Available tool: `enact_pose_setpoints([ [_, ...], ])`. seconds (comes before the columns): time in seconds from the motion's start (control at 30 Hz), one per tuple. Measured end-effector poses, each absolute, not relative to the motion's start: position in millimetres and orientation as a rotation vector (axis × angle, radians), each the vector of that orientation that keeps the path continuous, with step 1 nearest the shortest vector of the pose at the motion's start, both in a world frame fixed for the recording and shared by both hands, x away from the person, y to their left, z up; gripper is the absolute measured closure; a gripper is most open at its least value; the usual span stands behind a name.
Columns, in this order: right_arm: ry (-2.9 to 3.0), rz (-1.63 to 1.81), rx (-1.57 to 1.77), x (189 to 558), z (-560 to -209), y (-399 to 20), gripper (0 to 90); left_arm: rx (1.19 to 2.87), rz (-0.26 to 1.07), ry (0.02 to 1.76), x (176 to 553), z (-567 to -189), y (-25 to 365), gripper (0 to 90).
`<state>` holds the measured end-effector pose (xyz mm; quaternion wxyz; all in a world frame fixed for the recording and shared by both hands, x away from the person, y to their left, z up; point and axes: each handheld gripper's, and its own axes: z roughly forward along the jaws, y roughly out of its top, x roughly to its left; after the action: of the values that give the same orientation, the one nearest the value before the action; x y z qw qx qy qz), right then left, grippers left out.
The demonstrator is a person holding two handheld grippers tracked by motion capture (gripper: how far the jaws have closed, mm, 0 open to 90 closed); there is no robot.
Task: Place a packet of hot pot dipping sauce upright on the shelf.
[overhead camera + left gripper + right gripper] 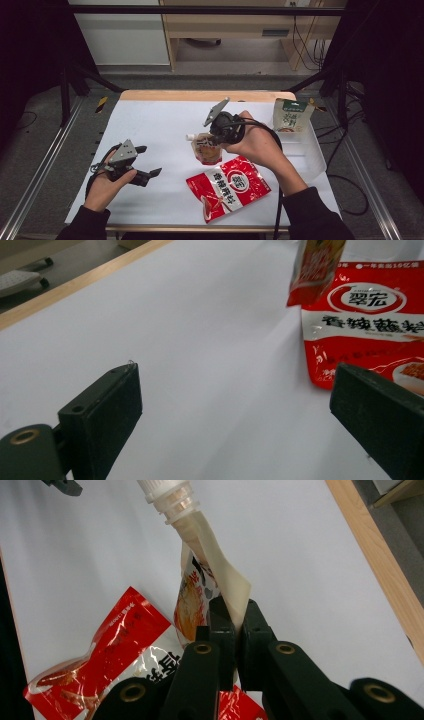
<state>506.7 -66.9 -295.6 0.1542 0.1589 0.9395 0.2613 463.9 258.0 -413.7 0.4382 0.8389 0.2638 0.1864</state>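
Note:
My right gripper point(212, 141) is shut on a spouted pouch point(205, 150) with a white cap, holding it above the white table. In the right gripper view the jaws point(234, 612) pinch the pouch's point(200, 580) side seam, and the cap points away. A red sauce packet point(229, 186) lies flat just in front of the pouch and is in the right gripper view point(125, 645) too. My left gripper point(148, 160) is at the left of the table, open and holding nothing. Its wide-apart jaws point(235, 405) face the red packet point(370, 330) and the hanging pouch point(315, 270).
A clear bin point(310, 150) stands at the table's right side, with a green and white pouch point(291, 115) upright at its far end. A white sheet point(160, 120) covers the table, and a wooden edge point(200, 95) runs along the far side.

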Motion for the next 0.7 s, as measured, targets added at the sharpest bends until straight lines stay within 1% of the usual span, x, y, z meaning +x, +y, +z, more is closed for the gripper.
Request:
enact_pose_setpoints([
  [0.23, 2.666, 0.752, 0.460, 501, -287, -89, 87.4, 2.098, 0.479, 0.703, 463, -428, 268, 6.6],
  [0.33, 2.637, 0.755, 0.477, 497, -278, -106, 87.4, 2.083, 0.498, 0.750, 465, -436, 274, 6.6],
  [0.57, 2.594, 0.742, 0.493, 492, -263, -135, 87.4, 2.074, 0.514, 0.793, 469, -442, 280, 6.6],
  [0.67, 2.565, 0.735, 0.501, 490, -255, -153, 87.5, 2.063, 0.511, 0.805, 470, -442, 282, 6.6],
  [0.7, 2.565, 0.735, 0.501, 490, -255, -153, 87.5, 2.064, 0.507, 0.807, 470, -443, 282, 6.6],
])
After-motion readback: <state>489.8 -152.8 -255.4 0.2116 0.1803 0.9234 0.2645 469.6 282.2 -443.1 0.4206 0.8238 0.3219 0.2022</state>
